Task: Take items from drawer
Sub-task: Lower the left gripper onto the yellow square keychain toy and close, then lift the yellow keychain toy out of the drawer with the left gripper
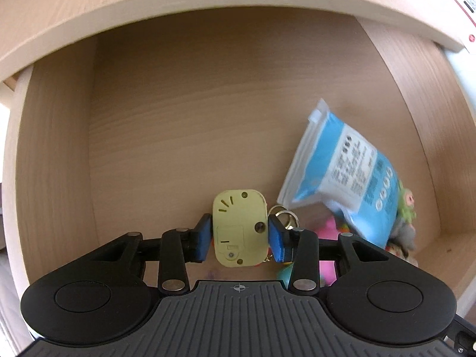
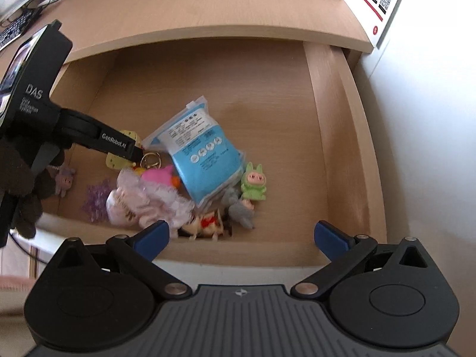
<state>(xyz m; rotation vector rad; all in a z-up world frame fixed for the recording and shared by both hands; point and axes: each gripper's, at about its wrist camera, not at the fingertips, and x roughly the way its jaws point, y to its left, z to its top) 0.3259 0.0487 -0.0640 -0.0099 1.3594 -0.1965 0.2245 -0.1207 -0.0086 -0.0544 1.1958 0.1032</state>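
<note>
The wooden drawer (image 2: 324, 119) stands pulled out under the desk top. Its front half holds a blue pouch (image 2: 205, 160), a green pig figure (image 2: 254, 186), a pink fluffy piece (image 2: 154, 199), a grey figure (image 2: 242, 209) and a purple snowflake (image 2: 96, 200). My left gripper (image 1: 239, 238) points down into the drawer (image 1: 53, 163), its blue pads against both sides of a pale yellow keychain toy (image 1: 239, 227) with metal rings (image 1: 285, 212), beside the pouch (image 1: 342, 172). In the right wrist view the left gripper (image 2: 128, 151) covers most of that toy. My right gripper (image 2: 241, 238) hangs open over the drawer's front edge, holding nothing.
A gloved hand (image 2: 23, 184) holds the left gripper at the drawer's left side, above a small purple plush (image 2: 64, 178). A white box (image 2: 380, 0) stands on the desk at the back right, a keyboard (image 2: 15, 26) at the far left. The drawer's back half is bare wood.
</note>
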